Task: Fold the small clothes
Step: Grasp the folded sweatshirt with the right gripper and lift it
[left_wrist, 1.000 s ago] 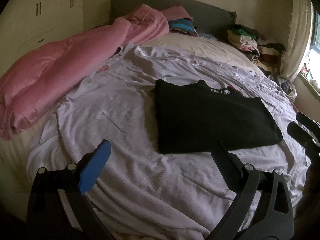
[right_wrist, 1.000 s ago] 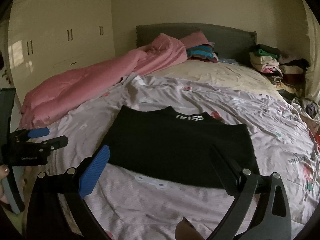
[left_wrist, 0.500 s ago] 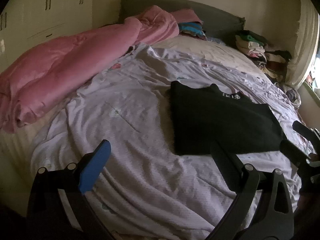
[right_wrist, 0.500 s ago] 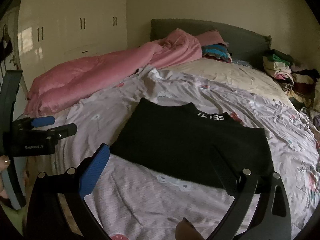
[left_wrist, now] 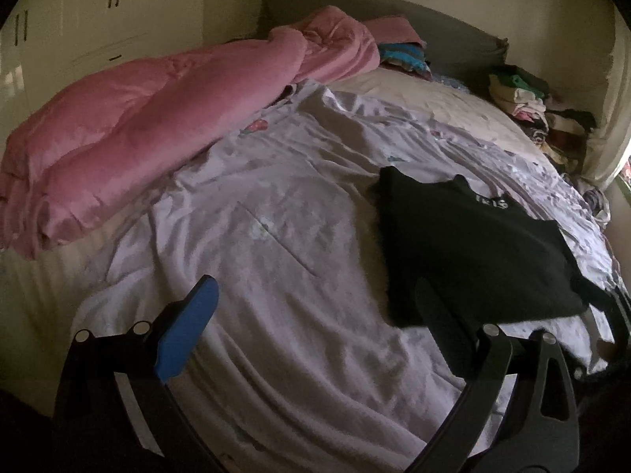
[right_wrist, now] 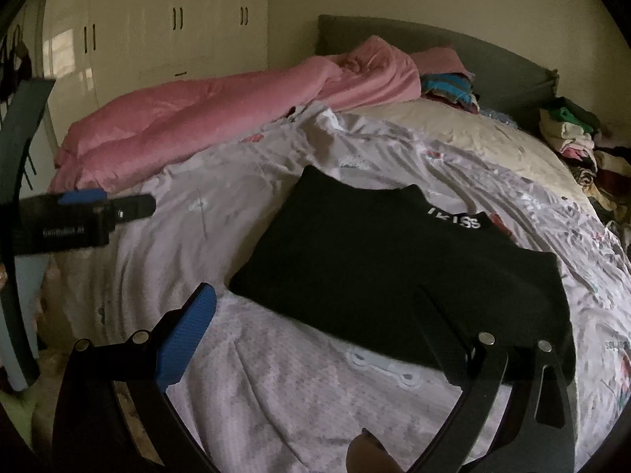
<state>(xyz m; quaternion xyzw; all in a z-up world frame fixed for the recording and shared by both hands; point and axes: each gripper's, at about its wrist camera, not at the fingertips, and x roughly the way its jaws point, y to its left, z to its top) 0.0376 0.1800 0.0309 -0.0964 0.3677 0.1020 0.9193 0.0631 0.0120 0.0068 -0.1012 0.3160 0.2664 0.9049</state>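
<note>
Right wrist view: black garment (right_wrist: 394, 272) folded flat, white lettering up.

Over the last second the left gripper (left_wrist: 311, 307) has shifted leftward; the black garment (left_wrist: 469, 252) now lies right of its centre line. The right gripper (right_wrist: 315, 307) has closed in on the garment's near right corner; its right finger (right_wrist: 441, 327) now overlaps the fabric.

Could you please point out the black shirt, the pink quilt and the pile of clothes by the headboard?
black shirt (right_wrist: 386, 272), right wrist view, middle of its folded body.
pink quilt (left_wrist: 130, 126), left wrist view, its broad middle.
pile of clothes (right_wrist: 572, 134), right wrist view, upper folded pieces.
</note>
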